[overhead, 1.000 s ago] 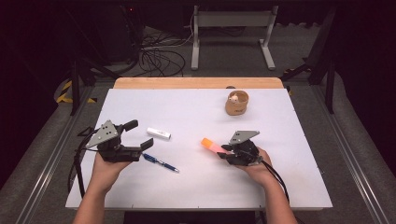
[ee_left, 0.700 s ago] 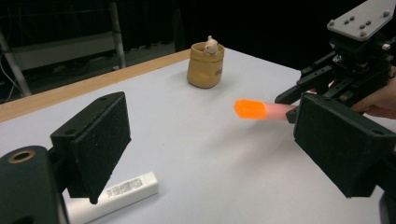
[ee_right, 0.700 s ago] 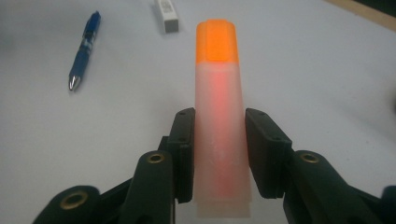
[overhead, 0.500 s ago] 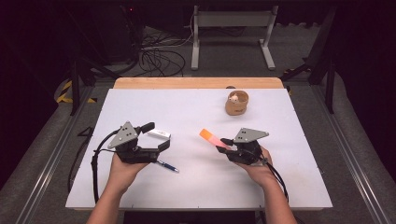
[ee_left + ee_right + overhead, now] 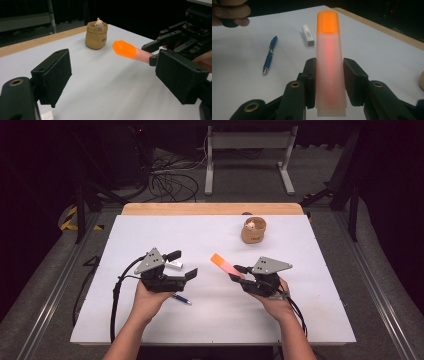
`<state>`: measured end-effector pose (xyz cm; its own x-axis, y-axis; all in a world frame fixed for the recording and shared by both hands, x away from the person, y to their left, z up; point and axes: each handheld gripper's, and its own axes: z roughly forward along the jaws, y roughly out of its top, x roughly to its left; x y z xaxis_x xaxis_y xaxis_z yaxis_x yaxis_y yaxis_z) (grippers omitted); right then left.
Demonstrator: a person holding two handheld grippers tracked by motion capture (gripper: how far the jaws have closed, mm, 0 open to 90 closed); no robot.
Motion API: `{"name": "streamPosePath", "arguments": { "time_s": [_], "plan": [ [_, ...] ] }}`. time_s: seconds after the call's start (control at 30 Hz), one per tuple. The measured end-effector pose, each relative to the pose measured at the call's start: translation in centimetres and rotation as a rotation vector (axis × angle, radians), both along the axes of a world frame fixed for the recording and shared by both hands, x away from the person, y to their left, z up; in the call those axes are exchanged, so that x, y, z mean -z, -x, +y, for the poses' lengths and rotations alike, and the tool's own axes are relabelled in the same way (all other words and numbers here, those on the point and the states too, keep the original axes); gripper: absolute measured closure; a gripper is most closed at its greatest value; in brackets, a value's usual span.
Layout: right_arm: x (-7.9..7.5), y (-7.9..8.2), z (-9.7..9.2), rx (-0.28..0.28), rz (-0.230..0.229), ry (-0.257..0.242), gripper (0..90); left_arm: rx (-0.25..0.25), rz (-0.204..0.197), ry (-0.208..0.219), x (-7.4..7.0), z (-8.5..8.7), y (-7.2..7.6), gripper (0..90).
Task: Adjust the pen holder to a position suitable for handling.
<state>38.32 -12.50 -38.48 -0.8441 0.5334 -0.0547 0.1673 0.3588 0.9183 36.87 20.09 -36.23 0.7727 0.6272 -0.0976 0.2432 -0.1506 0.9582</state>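
Observation:
My right gripper (image 5: 239,272) is shut on the pale body of an orange-capped highlighter (image 5: 223,263), held off the table with its cap pointing left and away. In the right gripper view the pads (image 5: 312,80) press both sides of the highlighter (image 5: 328,50). My left gripper (image 5: 182,264) is open, and its jaws have just been closing slightly with nothing between them. It hovers over a white eraser (image 5: 174,264) and points at the highlighter's cap (image 5: 125,48), with the right gripper (image 5: 180,37) behind it.
A blue pen (image 5: 181,299) lies on the white table (image 5: 300,320) just in front of the left hand. A small tan bag (image 5: 253,231) with a figure poking out stands at the back right. A wooden strip (image 5: 210,208) runs along the far edge.
The left gripper has moved right, from the table's left side to above the eraser, closer to the highlighter. The right gripper has lifted the highlighter slightly.

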Motion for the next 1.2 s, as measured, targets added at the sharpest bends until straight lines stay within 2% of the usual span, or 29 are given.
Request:
{"name": "streamPosePath", "arguments": {
  "time_s": [0.67,1.0,1.2],
  "plan": [
    [-0.7,0.9,0.6,-0.036,-0.075,-0.074,65.3,0.061,0.036,0.055,-0.4,-3.8,-1.3,18.9],
    [-0.9,1.1,0.6,-0.042,-0.097,-0.093,65.2,0.077,0.052,0.074,-0.5,-4.9,-1.8,20.7],
    [-0.9,1.3,0.7,-0.04,-0.112,-0.105,65.3,0.088,0.048,0.078,-0.6,-5.4,-2.0,24.5]
  ]
}}
